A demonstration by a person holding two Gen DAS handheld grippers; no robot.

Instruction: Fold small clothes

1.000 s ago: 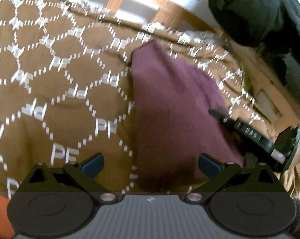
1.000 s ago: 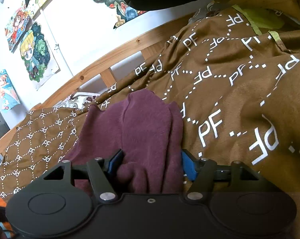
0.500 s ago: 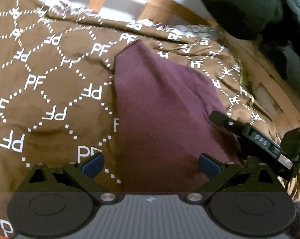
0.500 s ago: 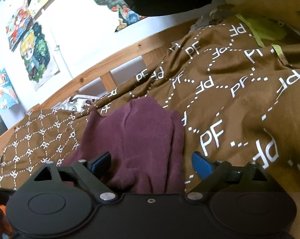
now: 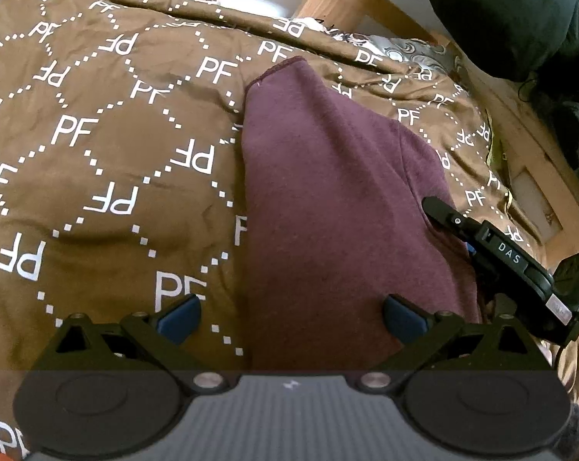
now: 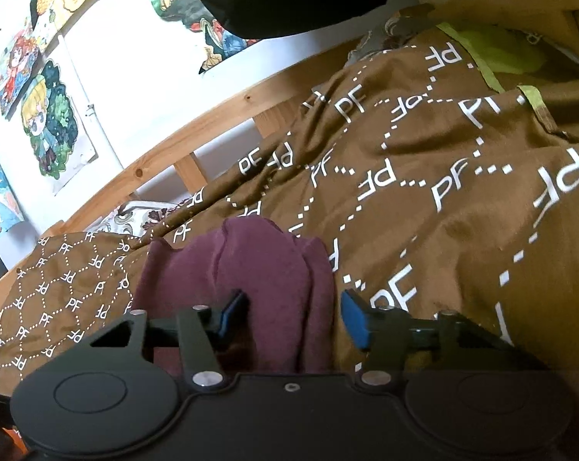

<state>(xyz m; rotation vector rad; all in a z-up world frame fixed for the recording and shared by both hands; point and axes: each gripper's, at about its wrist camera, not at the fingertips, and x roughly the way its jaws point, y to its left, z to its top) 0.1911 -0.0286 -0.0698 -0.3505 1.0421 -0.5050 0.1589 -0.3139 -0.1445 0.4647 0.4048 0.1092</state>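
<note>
A maroon garment (image 5: pixel 328 199) lies folded into a long strip on a brown bedspread (image 5: pixel 97 161) printed with white "PF" letters, with a wooden bed rail (image 6: pixel 197 130) and wall drawings (image 6: pixel 51 123) behind it. The left gripper (image 5: pixel 291 319) hovers over the near end of the garment with its jaws spread wide and nothing pinched between its blue pads. The right gripper (image 6: pixel 293 317), at the garment's right edge, is closing its jaws around a bunched fold, the pads not yet clearly pressing it.
</note>
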